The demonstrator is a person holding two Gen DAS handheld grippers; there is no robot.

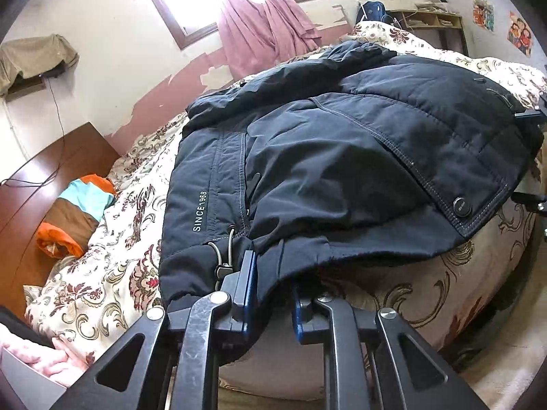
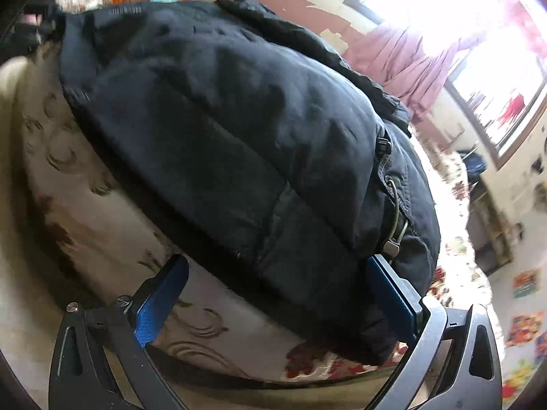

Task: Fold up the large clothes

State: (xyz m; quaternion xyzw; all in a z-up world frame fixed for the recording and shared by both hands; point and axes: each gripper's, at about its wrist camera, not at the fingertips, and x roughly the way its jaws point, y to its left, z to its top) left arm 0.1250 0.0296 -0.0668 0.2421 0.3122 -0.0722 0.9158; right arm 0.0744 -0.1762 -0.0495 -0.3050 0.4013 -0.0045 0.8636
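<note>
A dark navy padded jacket (image 1: pixel 342 157) lies spread on a bed with a floral quilt (image 1: pixel 112 256), its hem hanging over the near edge. "SINCE 1968" is printed by the front placket, and a drawcord with a toggle (image 1: pixel 222 266) hangs at the hem. My left gripper (image 1: pixel 271 294) is shut on the jacket's hem, with fabric pinched between the blue pads. In the right wrist view the jacket (image 2: pixel 222 119) fills the frame. My right gripper (image 2: pixel 277 263) stands wide open at the other hem corner. Its right pad (image 2: pixel 393 294) lies against the cloth, its left pad (image 2: pixel 160 300) apart from it.
A folded orange, blue and brown garment (image 1: pixel 75 212) lies at the head of the bed by the wooden headboard (image 1: pixel 44 164). A pink curtain (image 1: pixel 263 24) hangs at the window beyond. A wooden shelf (image 1: pixel 434 20) stands at the far right. The mattress side (image 2: pixel 85 198) drops to the floor.
</note>
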